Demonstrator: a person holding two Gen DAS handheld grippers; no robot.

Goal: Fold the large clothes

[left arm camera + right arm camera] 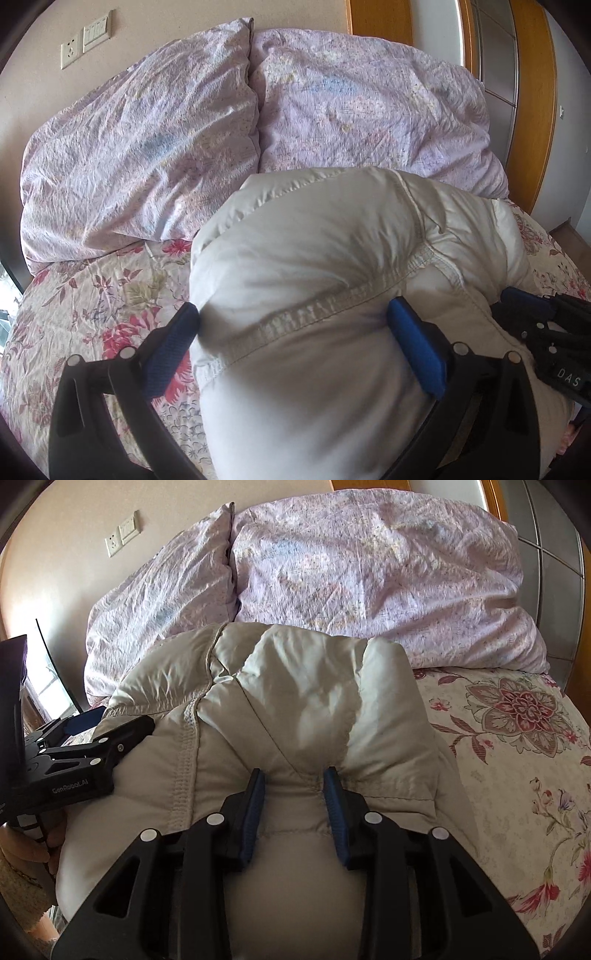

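A puffy off-white jacket [314, 240] lies bunched on the floral bedspread [92, 295]. My left gripper [293, 319] has its blue pads pressed into a wide, thick roll of the jacket along a stitched seam, and the fabric dimples at both pads. In the right wrist view the same jacket [295, 686] fills the middle. There my right gripper [294, 784] is shut on a narrower fold at a seam. The left gripper [122, 720] grips the jacket's left side. The right gripper [532, 314] shows at the jacket's right edge. The jacket's underside is hidden.
Two lilac crumpled pillows [140, 147] [369, 110] stand against the wall behind the jacket. Wall sockets [85, 40] are at the upper left and wooden wardrobe doors [532, 92] at the right. A person's hand [33, 845] holds the left gripper. Bedspread [517, 757] shows at the right.
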